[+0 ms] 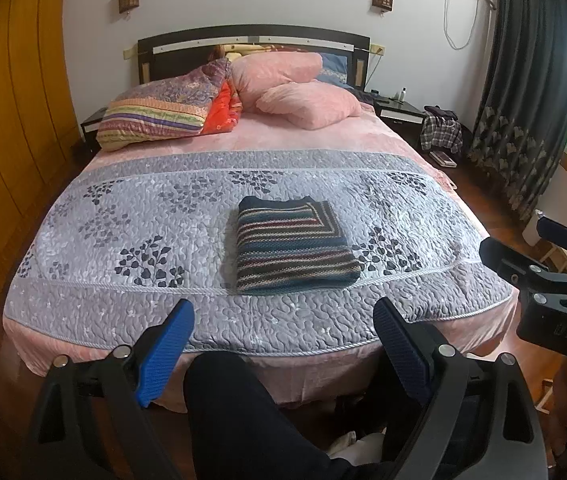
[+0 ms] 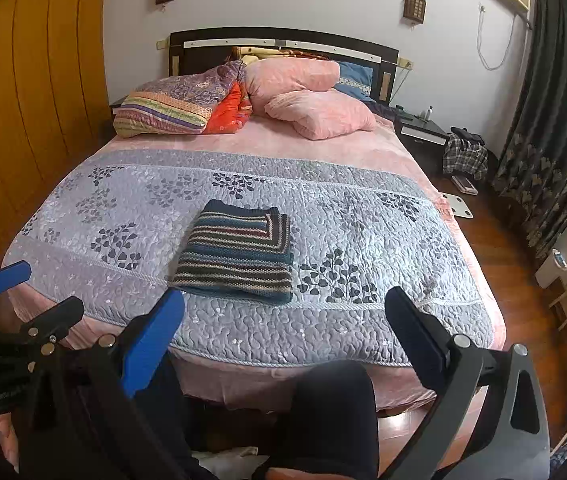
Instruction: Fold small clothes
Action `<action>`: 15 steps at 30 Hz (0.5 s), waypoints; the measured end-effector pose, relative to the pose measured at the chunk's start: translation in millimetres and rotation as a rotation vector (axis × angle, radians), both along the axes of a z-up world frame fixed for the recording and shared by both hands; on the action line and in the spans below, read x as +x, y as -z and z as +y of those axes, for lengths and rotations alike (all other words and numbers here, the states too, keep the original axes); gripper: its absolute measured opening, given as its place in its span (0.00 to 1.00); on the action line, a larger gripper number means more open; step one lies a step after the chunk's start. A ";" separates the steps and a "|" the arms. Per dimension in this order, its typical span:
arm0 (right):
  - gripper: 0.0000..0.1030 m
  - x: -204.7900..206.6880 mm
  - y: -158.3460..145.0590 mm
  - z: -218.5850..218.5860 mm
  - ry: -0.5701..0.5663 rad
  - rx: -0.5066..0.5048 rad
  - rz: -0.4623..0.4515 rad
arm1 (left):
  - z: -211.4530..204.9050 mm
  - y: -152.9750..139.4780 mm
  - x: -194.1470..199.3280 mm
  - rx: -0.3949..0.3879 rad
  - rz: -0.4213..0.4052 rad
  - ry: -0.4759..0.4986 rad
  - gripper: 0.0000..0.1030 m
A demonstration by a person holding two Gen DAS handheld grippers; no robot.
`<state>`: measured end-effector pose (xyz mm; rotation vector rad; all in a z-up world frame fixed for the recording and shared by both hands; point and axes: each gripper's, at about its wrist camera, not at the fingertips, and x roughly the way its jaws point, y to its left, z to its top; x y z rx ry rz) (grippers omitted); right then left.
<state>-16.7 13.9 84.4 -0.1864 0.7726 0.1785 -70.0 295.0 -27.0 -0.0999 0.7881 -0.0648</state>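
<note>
A striped knitted garment (image 1: 293,246) (image 2: 239,254) lies folded into a neat rectangle on the grey quilted bedspread (image 1: 143,216) (image 2: 363,232), near the foot of the bed. My left gripper (image 1: 283,314) hangs open in front of the bed's near edge, well short of the garment, nothing between its blue pads. My right gripper (image 2: 283,306) is open too, held back from the bed at about the same distance. Each gripper shows at the edge of the other's view: the right one (image 1: 555,276), the left one (image 2: 7,300).
Pink pillows (image 1: 307,104) and a patterned folded quilt (image 1: 163,108) are piled at the headboard. A person's dark-trousered legs (image 1: 235,412) (image 2: 331,416) stand against the bed's foot. Wooden wardrobe (image 1: 7,120) on the left; nightstand (image 1: 399,114), clothes heap (image 1: 441,130) and dark curtain (image 1: 531,80) on the right.
</note>
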 end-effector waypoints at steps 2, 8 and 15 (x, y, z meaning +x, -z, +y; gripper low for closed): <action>0.97 -0.1 0.4 0.4 0.002 0.003 0.000 | -0.6 -1.2 -0.3 0.003 -0.001 -0.002 0.89; 0.97 -1.1 0.9 -1.0 0.010 0.002 -0.002 | -0.3 -1.1 -0.3 0.005 0.001 -0.007 0.89; 0.97 -2.6 1.7 -0.1 0.010 0.001 0.001 | -0.1 0.1 -1.6 0.002 0.001 -0.009 0.89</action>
